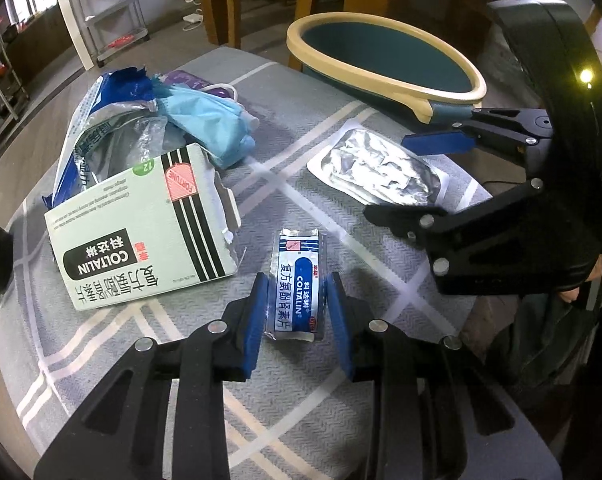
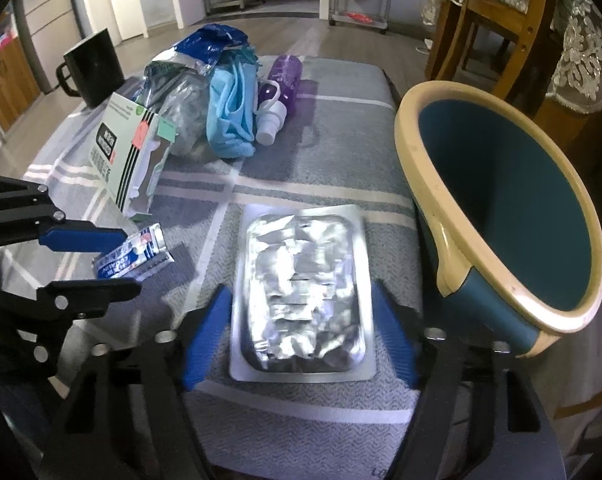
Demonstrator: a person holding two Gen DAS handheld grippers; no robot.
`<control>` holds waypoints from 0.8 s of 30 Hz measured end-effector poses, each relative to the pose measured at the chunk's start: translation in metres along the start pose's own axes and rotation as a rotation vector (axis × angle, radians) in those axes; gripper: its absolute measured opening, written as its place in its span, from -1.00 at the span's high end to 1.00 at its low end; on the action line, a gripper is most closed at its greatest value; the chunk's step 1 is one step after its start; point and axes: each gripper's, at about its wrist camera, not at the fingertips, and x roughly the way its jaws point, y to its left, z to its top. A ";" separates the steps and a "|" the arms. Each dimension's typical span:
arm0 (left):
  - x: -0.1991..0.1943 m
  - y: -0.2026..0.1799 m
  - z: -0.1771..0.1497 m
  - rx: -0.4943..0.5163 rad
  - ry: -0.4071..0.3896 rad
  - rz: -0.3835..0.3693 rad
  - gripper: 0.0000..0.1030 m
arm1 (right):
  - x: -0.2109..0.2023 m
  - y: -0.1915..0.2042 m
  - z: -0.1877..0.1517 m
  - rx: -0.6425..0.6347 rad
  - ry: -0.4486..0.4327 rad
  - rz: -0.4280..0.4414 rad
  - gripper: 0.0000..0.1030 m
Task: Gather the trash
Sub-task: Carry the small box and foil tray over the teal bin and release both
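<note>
Left gripper pinches the small blue-white foil sachet; right gripper sits wide around the crinkled silver blister pack, near the teal bin.

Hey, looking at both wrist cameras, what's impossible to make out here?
- Bin: its bottom, right wrist view, hidden behind its own near wall.
- Clear wrapper: contents unreadable, right wrist view, buried under the box and mask.
- Sachet: print unreadable, right wrist view, partly behind the left gripper.
</note>
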 end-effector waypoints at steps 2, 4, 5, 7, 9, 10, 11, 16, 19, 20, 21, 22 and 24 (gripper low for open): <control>-0.003 0.002 -0.001 -0.003 -0.006 -0.004 0.42 | 0.000 -0.001 0.000 0.004 0.000 0.004 -0.34; -0.003 0.003 0.000 -0.007 -0.012 -0.004 0.42 | -0.002 -0.001 0.000 0.008 0.000 0.014 -0.34; -0.004 0.004 0.000 -0.009 -0.015 -0.005 0.42 | -0.004 -0.001 0.000 0.009 -0.005 0.018 -0.34; -0.006 0.004 -0.001 -0.012 -0.022 -0.006 0.42 | -0.008 -0.002 0.002 0.011 -0.024 0.024 -0.34; -0.008 0.004 -0.001 -0.015 -0.029 -0.008 0.42 | -0.017 -0.004 0.004 0.020 -0.052 0.031 -0.34; -0.009 0.005 -0.001 -0.018 -0.034 -0.009 0.43 | -0.021 -0.005 0.005 0.025 -0.066 0.032 -0.34; -0.010 0.005 -0.001 -0.020 -0.039 -0.010 0.43 | -0.024 -0.006 0.007 0.029 -0.077 0.032 -0.34; -0.018 0.005 0.003 -0.024 -0.077 -0.015 0.43 | -0.048 -0.017 0.013 0.071 -0.153 0.030 -0.34; -0.024 0.004 0.009 -0.033 -0.107 -0.021 0.43 | -0.061 -0.025 0.015 0.097 -0.193 0.018 -0.34; -0.025 0.004 0.010 -0.036 -0.117 -0.023 0.43 | -0.065 -0.028 0.015 0.107 -0.206 0.014 -0.34; -0.027 0.004 0.012 -0.040 -0.127 -0.026 0.43 | -0.069 -0.030 0.016 0.117 -0.216 0.012 -0.34; -0.030 0.003 0.015 -0.045 -0.141 -0.031 0.43 | -0.073 -0.034 0.018 0.129 -0.230 0.009 -0.34; -0.032 0.001 0.022 -0.054 -0.163 -0.044 0.43 | -0.080 -0.041 0.021 0.156 -0.253 0.004 -0.34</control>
